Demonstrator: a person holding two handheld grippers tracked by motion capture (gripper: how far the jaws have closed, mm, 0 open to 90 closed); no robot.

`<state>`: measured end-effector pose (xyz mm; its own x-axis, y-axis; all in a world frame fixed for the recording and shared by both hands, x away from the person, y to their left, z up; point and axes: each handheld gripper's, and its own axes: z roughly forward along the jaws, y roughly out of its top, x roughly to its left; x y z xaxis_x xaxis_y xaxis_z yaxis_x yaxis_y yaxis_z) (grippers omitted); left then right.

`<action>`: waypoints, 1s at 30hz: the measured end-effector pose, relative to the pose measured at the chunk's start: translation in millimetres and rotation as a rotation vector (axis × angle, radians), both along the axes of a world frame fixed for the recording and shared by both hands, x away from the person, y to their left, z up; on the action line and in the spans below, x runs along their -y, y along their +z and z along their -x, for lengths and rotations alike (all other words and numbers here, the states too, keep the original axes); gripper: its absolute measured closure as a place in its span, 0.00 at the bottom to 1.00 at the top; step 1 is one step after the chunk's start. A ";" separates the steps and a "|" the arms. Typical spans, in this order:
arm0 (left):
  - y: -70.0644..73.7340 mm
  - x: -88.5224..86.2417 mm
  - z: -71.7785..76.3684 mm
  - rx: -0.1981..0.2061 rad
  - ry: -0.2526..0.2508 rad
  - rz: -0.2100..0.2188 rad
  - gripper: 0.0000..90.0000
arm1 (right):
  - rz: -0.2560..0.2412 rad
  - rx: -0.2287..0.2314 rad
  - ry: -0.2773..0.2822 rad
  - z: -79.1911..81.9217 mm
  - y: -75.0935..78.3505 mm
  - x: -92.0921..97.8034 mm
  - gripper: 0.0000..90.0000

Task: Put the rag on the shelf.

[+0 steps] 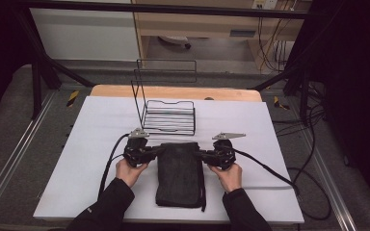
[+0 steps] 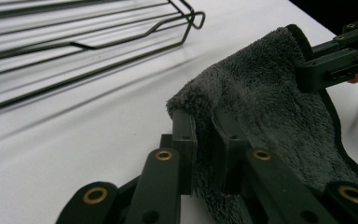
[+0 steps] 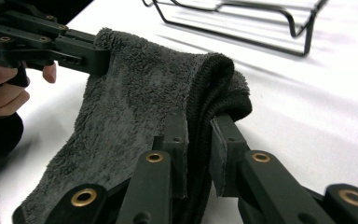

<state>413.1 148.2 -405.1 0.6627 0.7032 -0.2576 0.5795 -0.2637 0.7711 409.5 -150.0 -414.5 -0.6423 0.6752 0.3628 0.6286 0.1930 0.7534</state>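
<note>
A dark grey folded towel (image 1: 179, 174) lies on the white table cover, long side running toward me. My left gripper (image 1: 155, 153) is shut on the towel's far left corner, and my right gripper (image 1: 203, 155) is shut on its far right corner. In the left gripper view the jaws pinch the fluffy towel (image 2: 270, 116) at my left gripper (image 2: 204, 140), with the other gripper's jaws clamping it at upper right. In the right gripper view my right gripper (image 3: 198, 144) pinches the towel (image 3: 135, 98) along its stitched edge, lifted slightly off the table.
A black wire rack (image 1: 166, 113) stands just beyond the towel, with an upright frame on its left. The rack's base (image 2: 84, 42) lies close ahead of the jaws. Cables trail from both grippers, the right one (image 1: 270, 171) across the cover. White cover (image 1: 86, 159) lies bare on both sides.
</note>
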 end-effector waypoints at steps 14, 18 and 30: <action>34.6 -5.0 16.5 0.110 -0.010 0.041 0.89 | -0.029 0.158 0.011 12.7 28.7 2.4 0.88; 43.2 -5.6 21.0 0.135 -0.012 0.055 0.89 | -0.039 0.185 0.009 15.1 33.9 3.6 0.88; 61.4 -5.8 33.3 0.211 -0.002 0.076 0.90 | -0.050 0.272 0.002 24.9 53.5 5.1 0.88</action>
